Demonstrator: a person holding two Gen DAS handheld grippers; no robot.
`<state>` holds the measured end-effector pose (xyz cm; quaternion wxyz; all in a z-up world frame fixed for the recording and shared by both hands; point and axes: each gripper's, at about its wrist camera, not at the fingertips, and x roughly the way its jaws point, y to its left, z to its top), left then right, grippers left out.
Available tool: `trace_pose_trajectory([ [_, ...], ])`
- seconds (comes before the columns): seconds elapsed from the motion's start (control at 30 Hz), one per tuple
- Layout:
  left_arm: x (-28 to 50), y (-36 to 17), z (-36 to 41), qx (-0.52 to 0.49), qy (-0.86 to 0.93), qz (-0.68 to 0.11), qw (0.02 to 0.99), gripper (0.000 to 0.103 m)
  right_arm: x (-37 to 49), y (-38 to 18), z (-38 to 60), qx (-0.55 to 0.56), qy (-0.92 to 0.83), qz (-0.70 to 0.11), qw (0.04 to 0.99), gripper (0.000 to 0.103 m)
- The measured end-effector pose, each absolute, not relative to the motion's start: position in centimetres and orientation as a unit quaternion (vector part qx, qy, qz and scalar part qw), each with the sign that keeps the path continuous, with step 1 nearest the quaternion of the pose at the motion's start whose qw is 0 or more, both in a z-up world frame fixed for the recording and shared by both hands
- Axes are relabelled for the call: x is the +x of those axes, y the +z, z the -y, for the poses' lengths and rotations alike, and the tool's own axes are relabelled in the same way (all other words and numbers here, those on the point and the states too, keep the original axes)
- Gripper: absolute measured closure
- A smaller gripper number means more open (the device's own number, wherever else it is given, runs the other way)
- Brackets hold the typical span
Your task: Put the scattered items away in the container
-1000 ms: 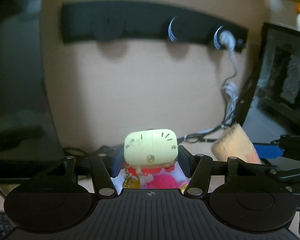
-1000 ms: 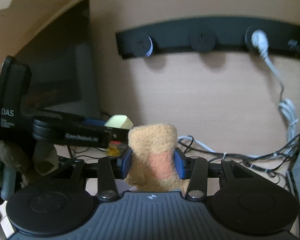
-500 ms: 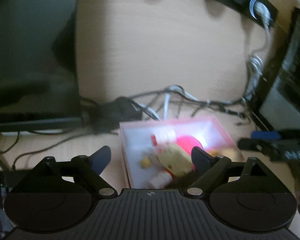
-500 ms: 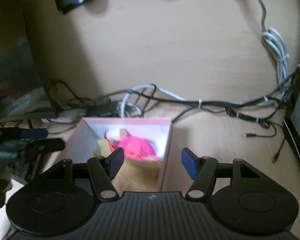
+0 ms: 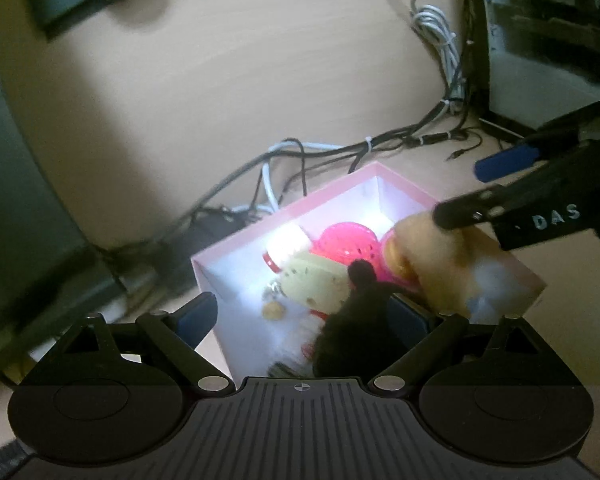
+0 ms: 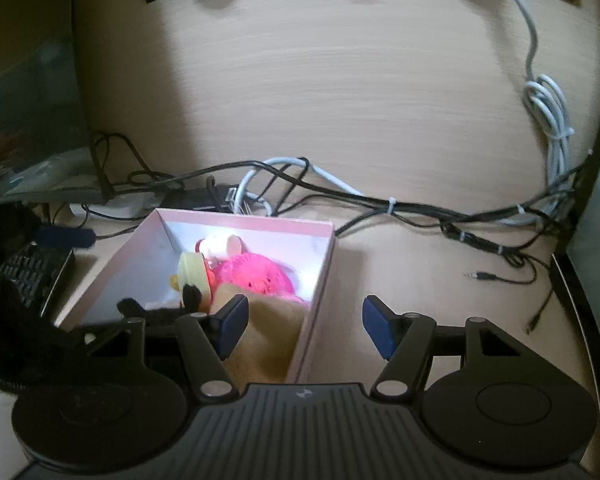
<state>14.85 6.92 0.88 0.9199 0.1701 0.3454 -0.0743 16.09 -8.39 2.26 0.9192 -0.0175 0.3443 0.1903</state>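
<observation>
A pink box (image 5: 284, 210) (image 6: 244, 220) stands on the wooden desk. Inside lie a pale yellow charm (image 5: 316, 280) (image 6: 192, 272), a pink mesh ball (image 5: 348, 240) (image 6: 256, 276), a small white bottle (image 5: 288, 244) (image 6: 220, 246), a black fuzzy thing (image 5: 356, 320) (image 6: 152, 306) and a tan plush (image 5: 440, 256) (image 6: 268, 332). My left gripper (image 5: 304, 316) hangs over the box's near end. Its jaws are opening and press on nothing. My right gripper (image 6: 305, 324) is open astride the box's right wall, with the tan plush loose under its left finger.
Black and white cables (image 6: 380, 200) run along the desk behind the box. A dark monitor (image 6: 24, 100) stands at the left, and a keyboard (image 6: 36, 276) lies left of the box. A loose audio plug (image 6: 484, 276) lies on bare desk to the right.
A second ago each gripper was raised, the left shut on the yellow charm, the right on the tan plush. Both have dropped to the box and opened; the two things now lie inside.
</observation>
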Motion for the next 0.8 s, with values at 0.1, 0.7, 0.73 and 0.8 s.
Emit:
trace_pose_trajectory([
  [0.1,14.1,1.3,-7.1,0.152,-0.063,-0.344,0.924,0.006,15.2,1.8,9.1,-0.017,0.187,-0.351,0.917,0.039],
  [0.7,0.8,-3.2,-6.8,-0.027,0.09,-0.346,0.934,0.001,4.2,-1.8,12.4,-0.1,0.241,-0.325,0.909,0.0],
  [0.73,0.3,-3.8,-6.2,-0.025,0.087,-0.349,0.933,0.001,3.9,-2.2,12.6,-0.104,0.244,-0.326,0.907,0.0],
  [0.8,-0.4,-4.8,-5.0,-0.011,0.081,-0.348,0.934,0.001,3.5,-3.1,12.8,-0.115,0.244,-0.328,0.905,0.0],
])
